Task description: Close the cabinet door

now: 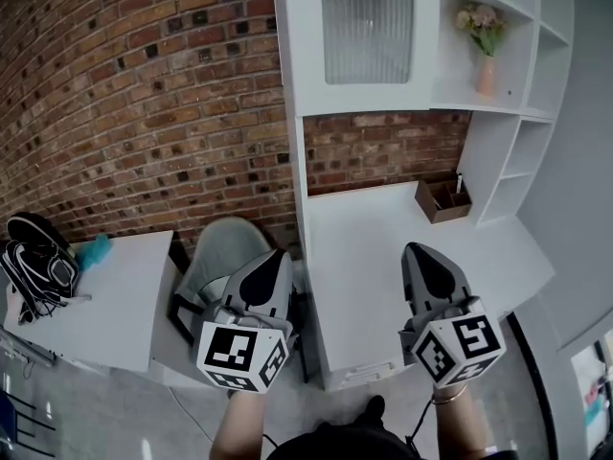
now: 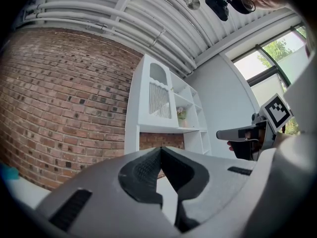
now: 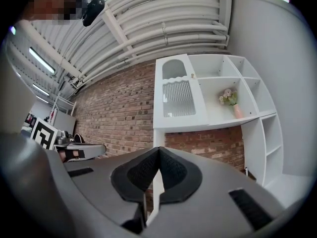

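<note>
— While the white cabinet (image 1: 308, 75) is faced, where is its ribbed-glass door (image 1: 369, 27) found?
— Upper left, seemingly flush. It is light, fragile glass, so the frame edge should be pushed. The left gripper (image 1: 273, 263) and right gripper (image 1: 421, 253) are held low, jaws together, empty.

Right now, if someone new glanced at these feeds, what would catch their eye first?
The red brick wall fills the left and back, and a tall white cabinet unit stands against it, its ribbed glass door at top centre looking flush. A pink vase of flowers stands on the shelf right of the door. Low in the head view, the left gripper and right gripper hover, jaws together, empty.
</note>
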